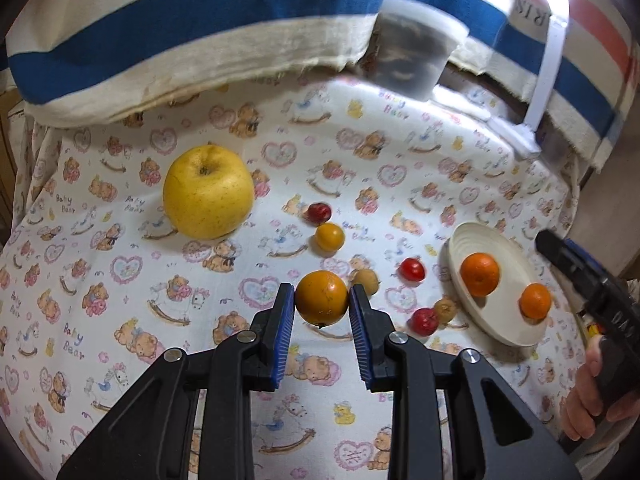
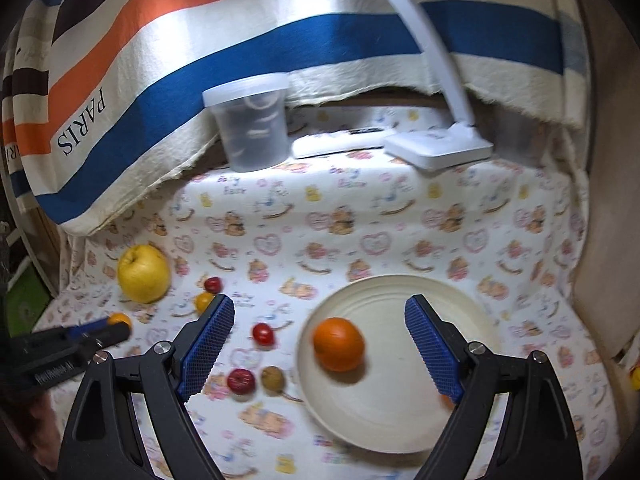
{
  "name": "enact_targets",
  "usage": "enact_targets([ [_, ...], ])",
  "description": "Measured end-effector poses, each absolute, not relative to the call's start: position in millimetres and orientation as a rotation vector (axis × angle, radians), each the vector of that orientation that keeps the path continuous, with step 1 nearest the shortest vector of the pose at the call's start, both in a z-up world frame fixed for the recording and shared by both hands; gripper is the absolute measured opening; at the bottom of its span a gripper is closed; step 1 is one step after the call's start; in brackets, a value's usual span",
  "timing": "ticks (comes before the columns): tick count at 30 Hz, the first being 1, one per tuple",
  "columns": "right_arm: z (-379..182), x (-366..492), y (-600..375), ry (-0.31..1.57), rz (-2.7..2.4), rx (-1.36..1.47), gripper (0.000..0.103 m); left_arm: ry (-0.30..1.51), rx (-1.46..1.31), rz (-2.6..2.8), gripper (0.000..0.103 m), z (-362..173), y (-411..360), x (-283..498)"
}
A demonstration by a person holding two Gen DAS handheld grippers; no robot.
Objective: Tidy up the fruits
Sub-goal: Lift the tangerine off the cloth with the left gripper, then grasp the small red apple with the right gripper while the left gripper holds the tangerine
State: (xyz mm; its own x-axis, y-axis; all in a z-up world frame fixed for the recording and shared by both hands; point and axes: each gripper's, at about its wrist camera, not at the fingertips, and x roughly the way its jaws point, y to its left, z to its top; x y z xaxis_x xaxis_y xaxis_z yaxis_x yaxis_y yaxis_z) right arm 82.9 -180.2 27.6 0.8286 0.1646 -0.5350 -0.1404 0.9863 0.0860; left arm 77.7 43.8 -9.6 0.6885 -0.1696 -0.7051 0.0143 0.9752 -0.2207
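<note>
Left tool (image 1: pixel 322 300): blue ribbed pads pinching a round yellow-orange citrus fruit (image 1: pixel 321 298), apparently raised off the bear-print cloth covering the table (image 1: pixel 120 320), left of the cream ridged plate (image 1: pixel 460 248).

Risk: smooth round skin, narrow pad contact; a tilt or slackened squeeze could let it roll out onto the small red fruits (image 1: pixel 424 321) beside the plate.

Right tool (image 2: pixel 320 344): spread wide, level above the plate, which holds two oranges (image 1: pixel 479 274). Large yellow apple (image 1: pixel 208 192) well left, farther back.

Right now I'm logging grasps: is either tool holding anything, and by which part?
The left tool grips an orange at its sides; the right tool is open, empty.
</note>
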Motion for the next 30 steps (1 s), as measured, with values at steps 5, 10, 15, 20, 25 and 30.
enact_targets([
  [5,25.0,92.2,-169.5,0.606,0.199,0.037,0.081,0.828,-0.222,-0.081,0.027,-16.7,50.6,83.2],
  [10,15.8,99.4,-162.2,0.676,0.255,0.041,0.073,0.819,-0.237,-0.081,0.027,-13.6,53.0,80.7],
  [15,1.8,111.0,-154.7,0.792,0.305,0.061,0.059,0.824,-0.242,-0.067,0.027,-15.4,54.2,81.8],
  [20,-14.6,116.2,-139.0,0.871,0.336,0.018,0.05,0.837,-0.242,-0.065,0.027,-18.5,53.9,83.9],
  [25,-30.7,113.3,-123.5,0.917,0.344,-0.041,0.036,0.829,-0.242,-0.062,0.027,-16.5,54.5,82.4],
  [30,-41.5,112.6,-121.5,0.965,0.339,-0.015,0.029,0.832,-0.22,-0.06,0.027,-17.5,51.2,82.6],
])
